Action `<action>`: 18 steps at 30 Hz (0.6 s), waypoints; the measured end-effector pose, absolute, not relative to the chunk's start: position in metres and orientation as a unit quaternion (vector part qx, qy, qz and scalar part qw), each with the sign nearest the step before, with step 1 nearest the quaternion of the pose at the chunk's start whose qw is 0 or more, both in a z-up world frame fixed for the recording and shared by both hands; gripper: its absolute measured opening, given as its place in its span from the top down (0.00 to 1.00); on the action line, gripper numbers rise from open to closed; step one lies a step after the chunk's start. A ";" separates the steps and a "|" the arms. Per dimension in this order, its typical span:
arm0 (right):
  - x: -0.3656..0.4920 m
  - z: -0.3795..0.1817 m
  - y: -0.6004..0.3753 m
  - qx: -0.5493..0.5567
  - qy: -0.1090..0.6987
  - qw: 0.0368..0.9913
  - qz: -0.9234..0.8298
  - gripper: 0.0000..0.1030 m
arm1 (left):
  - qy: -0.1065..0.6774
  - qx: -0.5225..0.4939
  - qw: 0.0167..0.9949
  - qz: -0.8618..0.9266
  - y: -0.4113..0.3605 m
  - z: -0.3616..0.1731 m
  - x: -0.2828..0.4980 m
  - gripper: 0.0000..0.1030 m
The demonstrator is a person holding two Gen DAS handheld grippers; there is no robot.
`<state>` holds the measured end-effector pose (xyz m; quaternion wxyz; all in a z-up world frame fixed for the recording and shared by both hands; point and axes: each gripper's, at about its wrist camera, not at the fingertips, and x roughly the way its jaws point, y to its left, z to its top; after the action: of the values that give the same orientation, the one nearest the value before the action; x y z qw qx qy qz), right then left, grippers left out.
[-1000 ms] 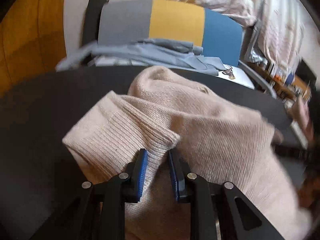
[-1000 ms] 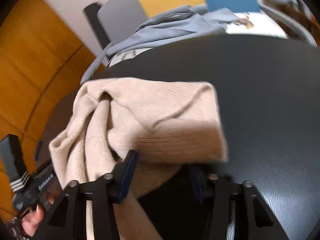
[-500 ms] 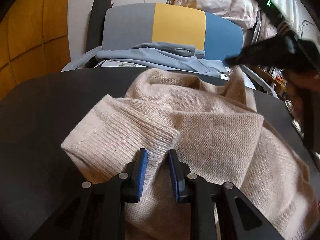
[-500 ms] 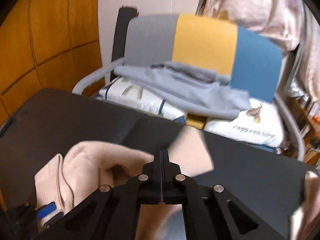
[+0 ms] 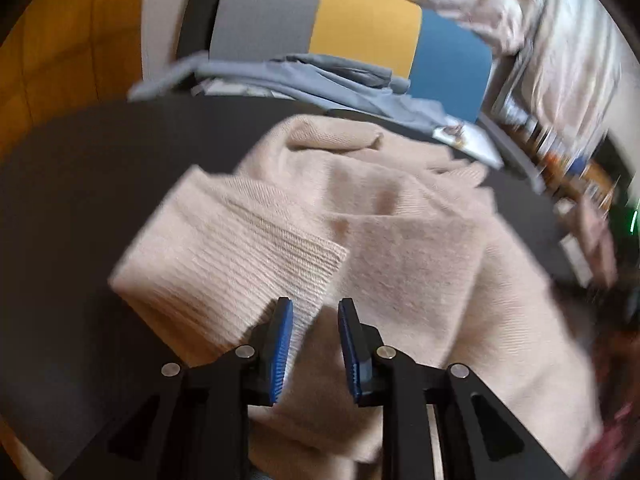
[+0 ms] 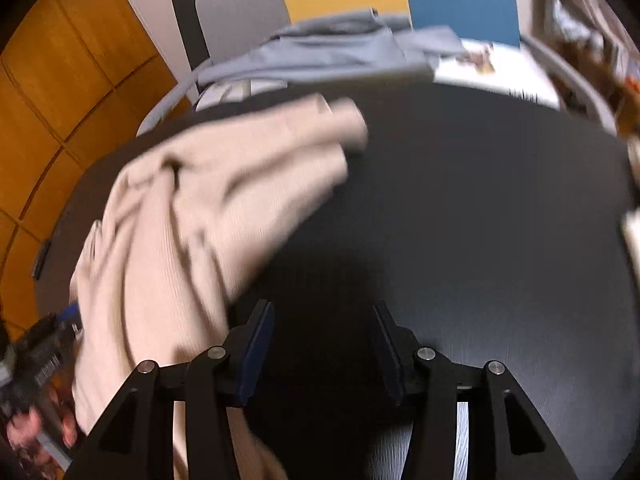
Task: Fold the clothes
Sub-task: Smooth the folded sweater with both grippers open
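Two grippers work over one beige sweater (image 5: pixel 400 248) that lies bunched on a dark table (image 6: pixel 480 220), towards its left side in the right wrist view and reaching close to the far edge. The left gripper (image 5: pixel 314 340) sits low over the near part of the sweater, its blue pads narrowly apart with the knit of a ribbed cuff (image 5: pixel 256 256) between them — whether the pads truly pinch the fabric I cannot tell. The right gripper (image 6: pixel 322 340) hangs over bare tabletop just right of the sweater; its jaws are opening and nothing is between them, though the cloth lies just beside its left finger. Beyond the far edge stands a chair (image 5: pixel 360 28) with a grey, yellow and blue back — a blue-grey garment (image 6: pixel 332 52) is heaped on its seat. Both views are blurred.
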<state>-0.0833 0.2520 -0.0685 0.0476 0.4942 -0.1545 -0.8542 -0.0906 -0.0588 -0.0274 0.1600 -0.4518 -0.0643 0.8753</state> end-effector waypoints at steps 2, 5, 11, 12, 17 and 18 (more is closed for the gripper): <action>-0.067 -0.069 0.250 0.476 -0.215 0.094 -0.848 0.50 | -0.105 -0.453 0.166 0.870 -0.064 -0.032 -0.091 0.78; -0.061 -0.071 0.228 0.479 -0.262 0.142 -0.826 0.50 | -0.163 -0.460 0.186 0.853 -0.063 -0.041 -0.097 0.77; -0.056 -0.059 0.167 0.482 -0.167 0.153 -0.846 0.87 | -0.145 -0.477 0.187 0.847 -0.061 -0.036 -0.108 0.80; -0.054 -0.053 0.164 0.478 -0.149 0.143 -0.854 0.89 | -0.150 -0.480 0.182 0.845 -0.069 -0.033 -0.112 0.84; -0.039 -0.022 0.204 0.431 -0.097 0.040 -0.896 0.92 | -0.173 -0.467 0.101 0.861 -0.148 -0.009 -0.139 0.87; -0.036 -0.017 0.219 0.424 -0.095 0.015 -0.901 0.92 | -0.164 -0.467 0.087 0.865 -0.165 -0.006 -0.145 0.87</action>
<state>-0.0358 0.2187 -0.0171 0.0147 0.4239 -0.0948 -0.9006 -0.1448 -0.1651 -0.0064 0.0870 -0.4668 -0.1639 0.8647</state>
